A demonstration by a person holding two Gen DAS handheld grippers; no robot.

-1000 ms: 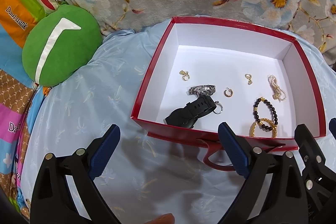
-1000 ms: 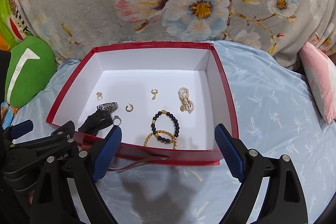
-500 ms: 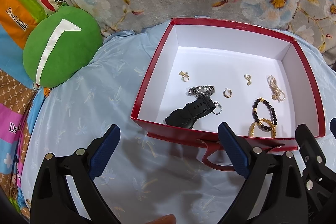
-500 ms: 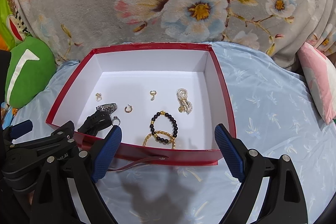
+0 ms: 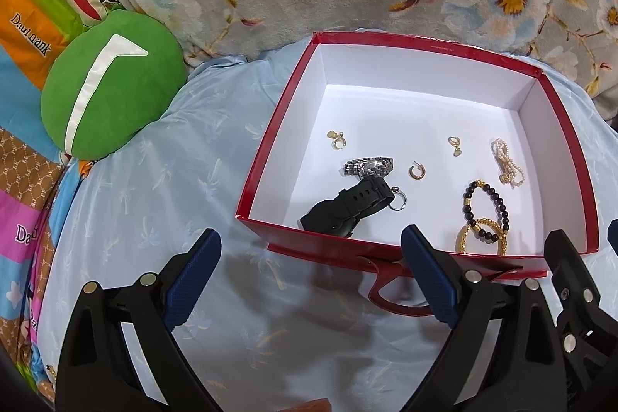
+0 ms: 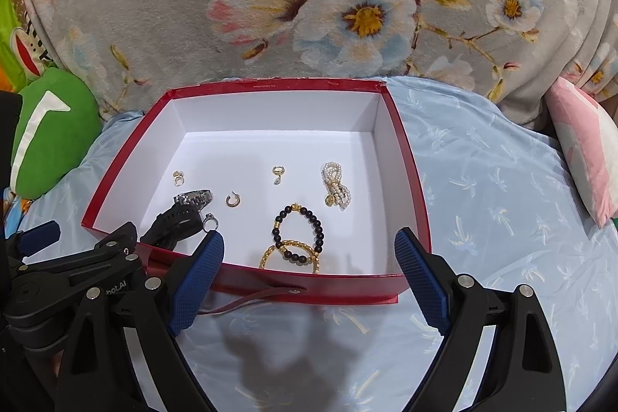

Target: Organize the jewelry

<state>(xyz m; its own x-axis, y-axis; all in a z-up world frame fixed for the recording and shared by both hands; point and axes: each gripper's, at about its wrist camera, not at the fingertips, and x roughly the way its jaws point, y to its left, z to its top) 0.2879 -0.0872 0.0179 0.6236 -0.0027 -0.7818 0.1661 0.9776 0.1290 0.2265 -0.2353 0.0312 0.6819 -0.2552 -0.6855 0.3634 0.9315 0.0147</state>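
A red box (image 5: 266,141) (image 6: 413,180) with a white inside sits on the blue bedsheet. In it lie a black watch (image 5: 347,205) (image 6: 174,219), a silver watch (image 5: 369,165) (image 6: 193,197), a silver ring (image 5: 398,203), a gold hoop (image 5: 417,172) (image 6: 233,200), two small gold earrings (image 5: 337,138) (image 5: 455,145), a pearl strand (image 5: 506,161) (image 6: 335,184), a black bead bracelet (image 5: 484,209) (image 6: 299,232) and a gold bracelet (image 5: 481,238) (image 6: 289,255). My left gripper (image 5: 311,277) and right gripper (image 6: 309,280) are both open and empty, just in front of the box.
A green cushion (image 5: 108,87) lies left of the box. A grey floral blanket (image 6: 309,6) rises behind it. A pink pillow (image 6: 587,141) is at the right. A red strap (image 5: 394,296) hangs from the box's front wall.
Both grippers have barely shifted; the box sits slightly lower in both views. Nothing was taken hold of or let go.
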